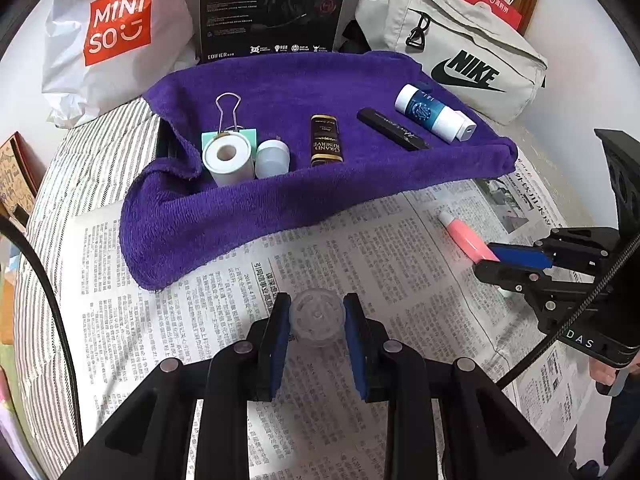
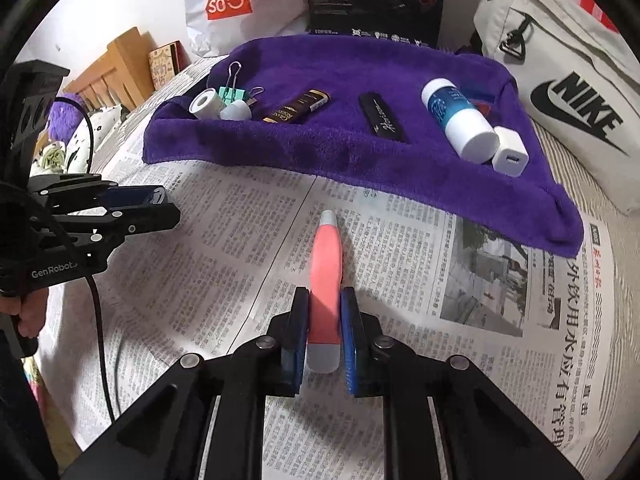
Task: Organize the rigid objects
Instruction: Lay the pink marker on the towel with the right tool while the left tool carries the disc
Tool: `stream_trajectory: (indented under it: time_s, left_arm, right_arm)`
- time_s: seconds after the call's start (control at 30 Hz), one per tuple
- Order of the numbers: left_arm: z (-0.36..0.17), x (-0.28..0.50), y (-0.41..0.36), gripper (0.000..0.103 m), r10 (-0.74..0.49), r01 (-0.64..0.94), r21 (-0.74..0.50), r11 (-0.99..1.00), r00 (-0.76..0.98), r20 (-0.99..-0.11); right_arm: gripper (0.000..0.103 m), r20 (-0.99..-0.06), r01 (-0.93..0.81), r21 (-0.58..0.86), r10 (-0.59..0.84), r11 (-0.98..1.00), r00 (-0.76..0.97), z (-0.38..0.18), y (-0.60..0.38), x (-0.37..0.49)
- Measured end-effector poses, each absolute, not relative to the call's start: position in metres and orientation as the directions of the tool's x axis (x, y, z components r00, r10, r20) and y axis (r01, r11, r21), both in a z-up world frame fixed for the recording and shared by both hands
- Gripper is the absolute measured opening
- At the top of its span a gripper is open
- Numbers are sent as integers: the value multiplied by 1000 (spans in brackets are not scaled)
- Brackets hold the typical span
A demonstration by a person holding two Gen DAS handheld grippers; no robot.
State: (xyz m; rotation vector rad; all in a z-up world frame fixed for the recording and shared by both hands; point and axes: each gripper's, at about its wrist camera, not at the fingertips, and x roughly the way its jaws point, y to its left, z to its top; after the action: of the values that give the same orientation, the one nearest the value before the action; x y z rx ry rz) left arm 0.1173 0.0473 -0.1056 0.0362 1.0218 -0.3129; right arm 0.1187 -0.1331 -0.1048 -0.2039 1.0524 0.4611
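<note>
Gripping a clear round lid over the newspaper, left gripper pads pressed on both its sides. Beyond, on the purple towel, from left: tape roll, clip, white cap, brown tube, black bar, blue-and-white bottle, charger. Rightward, clamped on a pink tube lying on the newspaper, right gripper narrow around its near end.
</note>
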Motion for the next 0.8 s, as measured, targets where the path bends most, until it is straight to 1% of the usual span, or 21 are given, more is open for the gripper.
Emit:
stream_trajectory:
  time_s: [0.23, 0.4, 0.8]
  left_arm:
    - [-103, 115, 52, 26, -234, 251, -123, 960, 483, -844]
    - [-97, 113, 53, 26, -244, 266, -122, 956, 493, -835]
    - [-74, 116, 54, 26, -238, 259, -114, 959, 522, -819]
  right_arm:
    - [16, -865, -449, 108, 307, 887, 397, -102, -143, 119]
    - [15, -853, -450, 136, 335, 883, 399, -92, -154, 116]
    - [15, -820, -438, 150, 359, 886, 445, -60, -169, 122]
